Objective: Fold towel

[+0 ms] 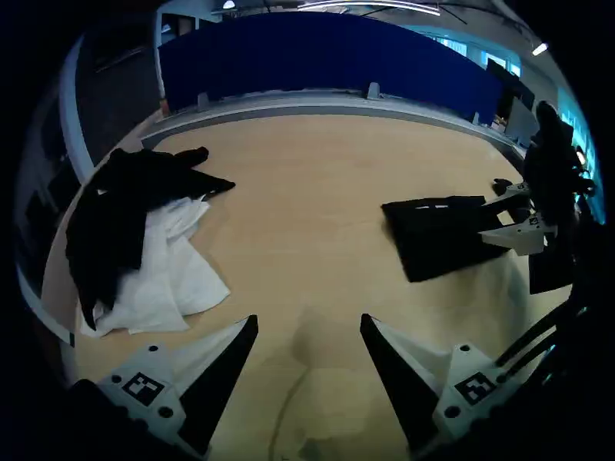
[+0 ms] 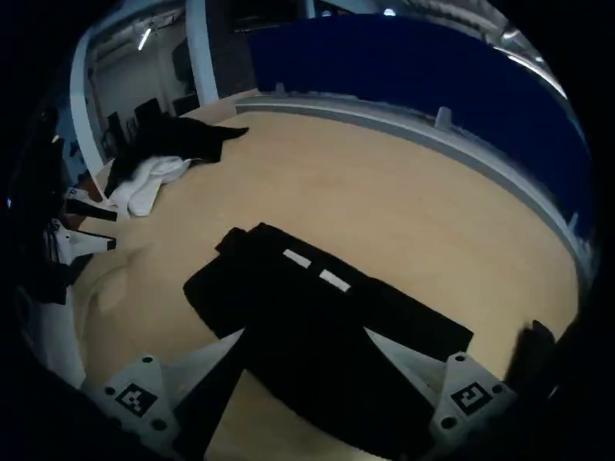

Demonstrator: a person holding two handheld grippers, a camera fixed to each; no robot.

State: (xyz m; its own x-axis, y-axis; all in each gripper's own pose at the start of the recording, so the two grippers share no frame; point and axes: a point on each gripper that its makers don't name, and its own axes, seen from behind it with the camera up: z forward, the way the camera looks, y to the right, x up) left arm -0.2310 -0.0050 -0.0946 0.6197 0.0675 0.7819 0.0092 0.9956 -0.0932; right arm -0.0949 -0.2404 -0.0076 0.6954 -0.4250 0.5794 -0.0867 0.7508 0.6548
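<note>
A blue partition (image 1: 323,58) stands along the far edge of the pale wooden table (image 1: 323,200).

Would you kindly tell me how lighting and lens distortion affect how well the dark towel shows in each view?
Left gripper view: the fisheye bows the blue partition and table edge; the black towel is a flat silhouette on pale wood. Right gripper view: dimmer; the towel shows no folds, just two pale patches, and the finger edges of the right gripper merge into it.

black towel (image 2: 323,323) | white cloth (image 1: 177,284) | tan table (image 1: 323,192) | blue partition (image 1: 323,54)
</note>
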